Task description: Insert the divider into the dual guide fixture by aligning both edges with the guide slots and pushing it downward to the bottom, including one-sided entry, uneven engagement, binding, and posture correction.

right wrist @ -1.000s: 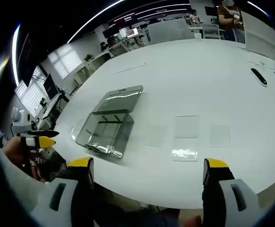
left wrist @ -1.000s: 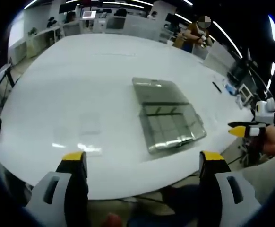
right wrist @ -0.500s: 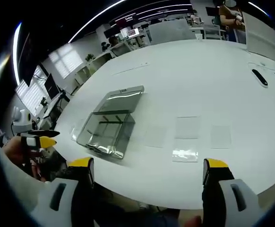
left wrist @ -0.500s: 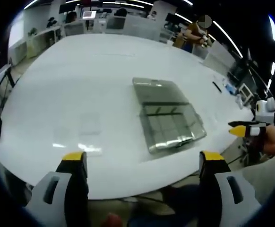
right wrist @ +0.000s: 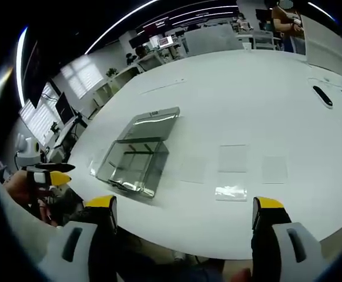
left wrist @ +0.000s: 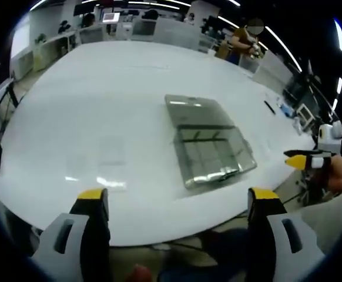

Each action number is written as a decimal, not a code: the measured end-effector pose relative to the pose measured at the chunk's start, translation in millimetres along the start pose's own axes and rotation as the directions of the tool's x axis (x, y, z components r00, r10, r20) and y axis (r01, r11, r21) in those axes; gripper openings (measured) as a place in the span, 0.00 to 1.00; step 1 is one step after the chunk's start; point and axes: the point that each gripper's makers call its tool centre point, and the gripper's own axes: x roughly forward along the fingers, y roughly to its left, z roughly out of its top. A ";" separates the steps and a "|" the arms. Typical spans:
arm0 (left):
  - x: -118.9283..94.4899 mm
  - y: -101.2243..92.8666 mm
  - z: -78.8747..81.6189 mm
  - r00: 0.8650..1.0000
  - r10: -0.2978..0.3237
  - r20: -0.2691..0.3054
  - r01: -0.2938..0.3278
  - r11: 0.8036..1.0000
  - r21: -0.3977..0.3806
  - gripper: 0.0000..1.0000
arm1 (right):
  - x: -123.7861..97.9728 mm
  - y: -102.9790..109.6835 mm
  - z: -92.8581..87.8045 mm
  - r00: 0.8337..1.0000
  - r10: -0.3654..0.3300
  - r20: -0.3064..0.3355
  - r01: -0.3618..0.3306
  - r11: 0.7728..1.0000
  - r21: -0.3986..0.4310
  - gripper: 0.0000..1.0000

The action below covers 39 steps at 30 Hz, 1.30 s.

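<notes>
Almost nothing has moved since a second ago: my two views sit nearly where they were, and the clear fixture lies in the same spot on the tabletop. I see a wide white tabletop with a rounded near edge, glossy enough to catch the ceiling strip lights. Beyond it the room is an open office with desks, monitors and partition screens, and a person stands at the far side. In the right gripper view a small dark object rests far off on the tabletop, and windows brighten the wall behind the desks. Flat clear dividers lie on the tabletop beside the fixture, well apart from it, with one smaller glinting piece nearer to me; none of them is in the guide slots. My left gripper hovers off the near edge of the tabletop, its yellow-tipped jaws spread wide with nothing between them. My right gripper hovers likewise past the edge, jaws wide apart and bare. Each gripper shows at the side of the other's view, held in a hand, with its yellow tips pointing toward the fixture.
</notes>
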 end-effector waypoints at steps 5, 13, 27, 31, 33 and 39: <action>0.6 -1.7 -0.5 1.000 -0.004 0.001 0.004 1.000 -0.001 0.96 | -1.2 -1.7 0.8 1.000 -0.002 0.002 0.002 1.000 -0.002 0.94; 1.2 -5.4 -2.0 1.000 -0.011 -0.001 0.011 1.000 -0.001 0.96 | -1.9 -1.1 -1.4 1.000 0.002 0.001 -0.002 1.000 -0.003 0.94; 1.5 -7.4 -3.3 1.000 -0.009 -0.005 0.009 1.000 0.002 0.95 | -0.6 -1.9 -2.1 1.000 0.010 -0.002 -0.010 1.000 -0.002 0.92; 2.3 -8.0 -2.8 1.000 -0.012 -0.006 0.012 1.000 0.003 0.95 | 0.3 -3.2 -1.8 1.000 0.010 -0.003 -0.010 1.000 -0.001 0.92; 3.0 -7.9 -2.2 1.000 -0.012 -0.006 0.012 1.000 0.002 0.95 | 0.7 -2.7 -1.3 1.000 0.013 -0.002 -0.013 1.000 -0.001 0.91; 4.8 -8.4 0.4 1.000 -0.015 -0.003 0.015 1.000 0.001 0.94 | 2.1 -2.8 0.5 1.000 0.016 -0.004 -0.016 1.000 -0.001 0.91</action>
